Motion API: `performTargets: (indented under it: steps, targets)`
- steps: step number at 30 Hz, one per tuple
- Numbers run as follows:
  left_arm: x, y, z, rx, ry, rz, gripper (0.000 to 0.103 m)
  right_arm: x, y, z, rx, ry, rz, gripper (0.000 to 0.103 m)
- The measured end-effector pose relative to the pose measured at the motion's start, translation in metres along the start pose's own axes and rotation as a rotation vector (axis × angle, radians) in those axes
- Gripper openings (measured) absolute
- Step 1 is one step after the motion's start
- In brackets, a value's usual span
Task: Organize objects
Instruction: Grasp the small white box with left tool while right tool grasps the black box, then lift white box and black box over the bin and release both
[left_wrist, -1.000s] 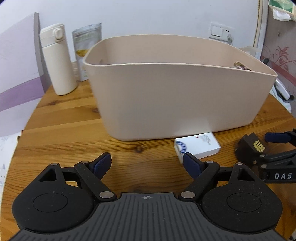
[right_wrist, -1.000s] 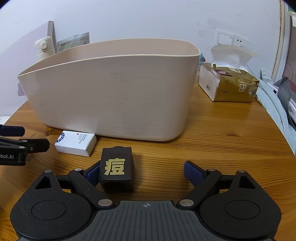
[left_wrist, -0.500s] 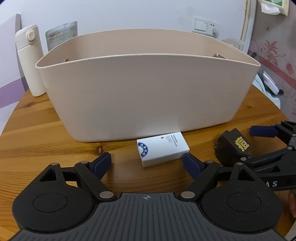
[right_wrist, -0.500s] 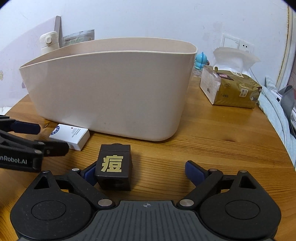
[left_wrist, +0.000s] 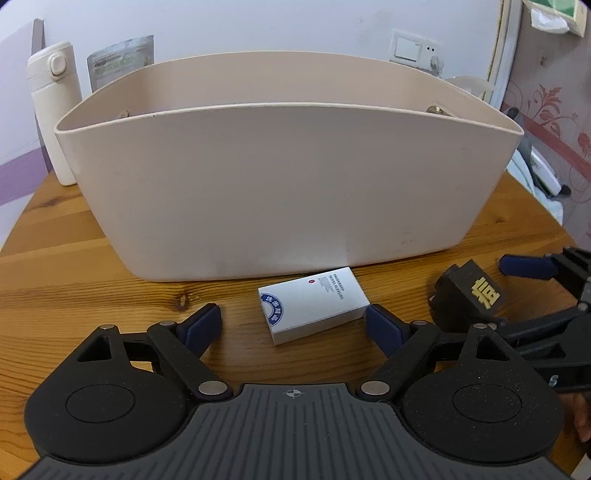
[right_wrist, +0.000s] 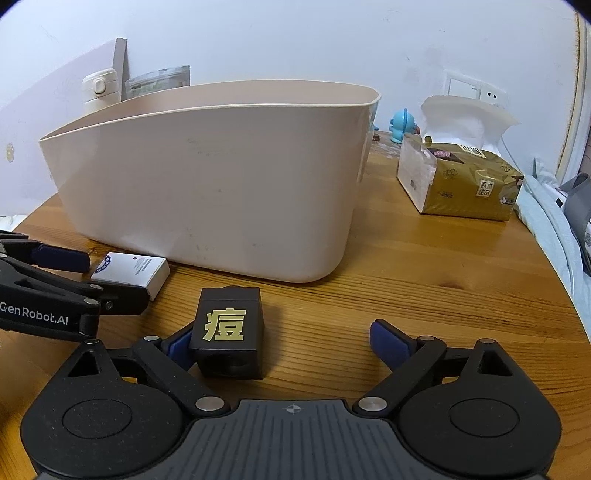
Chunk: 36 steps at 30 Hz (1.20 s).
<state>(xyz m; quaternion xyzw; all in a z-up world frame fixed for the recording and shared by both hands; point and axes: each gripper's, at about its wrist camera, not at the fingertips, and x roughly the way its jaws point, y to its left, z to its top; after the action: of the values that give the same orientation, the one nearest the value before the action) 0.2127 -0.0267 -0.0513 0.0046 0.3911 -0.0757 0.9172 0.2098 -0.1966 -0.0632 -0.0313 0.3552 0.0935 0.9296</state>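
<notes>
A large beige plastic bin (left_wrist: 288, 184) is seen standing on the wooden tabletop (left_wrist: 55, 280), with the task's two small items lying in front of its near wall. The left gripper (left_wrist: 293, 325) is held low over the tabletop with its fingers (left_wrist: 201, 325) spread wide and nothing gripped. A white box with a blue round emblem (left_wrist: 314, 308) lies flat between them, nearer the right-hand finger, whose tip is just beside or touching the box's corner; which cannot be told. The box is just in front of the bin, apart from its wall.

The right gripper (right_wrist: 284, 341) is likewise wide open and nothing is held. A black box with a gold character (right_wrist: 227, 330) rests on the tabletop within the opening, pressed against or just beside the left-hand finger (right_wrist: 179, 345), while the other finger is well apart from it. In the right wrist view the white box (right_wrist: 131, 271) is seen to the left of the black box, partly hidden behind the left gripper's fingers.

A white flask (left_wrist: 55, 114) and a foil pouch (left_wrist: 120, 62) are seen behind the bin on the left, and a gold tissue pack (right_wrist: 461, 177) and a small blue figurine (right_wrist: 402, 125) to the bin's right.
</notes>
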Motion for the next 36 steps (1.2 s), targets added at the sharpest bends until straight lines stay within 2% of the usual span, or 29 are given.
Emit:
performTargets:
  steps: [3, 7, 12, 14, 15, 16, 17, 21, 22, 36]
  targets:
    - [0.001, 0.001, 0.001, -0.028, -0.006, -0.028, 0.088, 0.000, 0.002, 0.000, -0.011, 0.001, 0.003, 0.097]
    - [0.006, -0.008, -0.001, 0.009, -0.017, 0.073, 0.089, 0.001, 0.002, -0.001, -0.011, 0.001, 0.004, 0.098]
    - [0.009, -0.007, -0.001, 0.006, -0.039, 0.095, 0.088, 0.002, 0.002, -0.001, -0.005, -0.009, 0.014, 0.097]
    - [0.008, -0.005, -0.001, 0.004, -0.047, 0.087, 0.079, 0.002, 0.004, -0.001, -0.006, -0.017, 0.022, 0.088]
    - [0.007, -0.004, -0.001, 0.008, -0.052, 0.084, 0.071, 0.001, 0.006, -0.001, -0.014, -0.022, 0.026, 0.085]
    - [0.006, -0.004, 0.000, 0.012, -0.051, 0.085, 0.067, 0.000, 0.008, -0.001, -0.019, -0.027, 0.033, 0.077]
    - [0.005, -0.003, 0.000, 0.018, -0.049, 0.082, 0.065, -0.001, 0.010, 0.000, -0.025, -0.030, 0.039, 0.067]
    - [0.003, 0.004, 0.001, 0.027, -0.034, 0.057, 0.062, -0.004, 0.019, 0.000, -0.036, -0.035, 0.050, 0.043]
    - [0.001, 0.006, 0.000, 0.027, -0.033, 0.057, 0.061, -0.005, 0.020, 0.000, -0.037, -0.035, 0.054, 0.032]
    - [-0.034, 0.018, -0.007, 0.062, -0.061, 0.056, 0.061, -0.032, 0.034, 0.001, -0.048, -0.051, 0.096, 0.031]
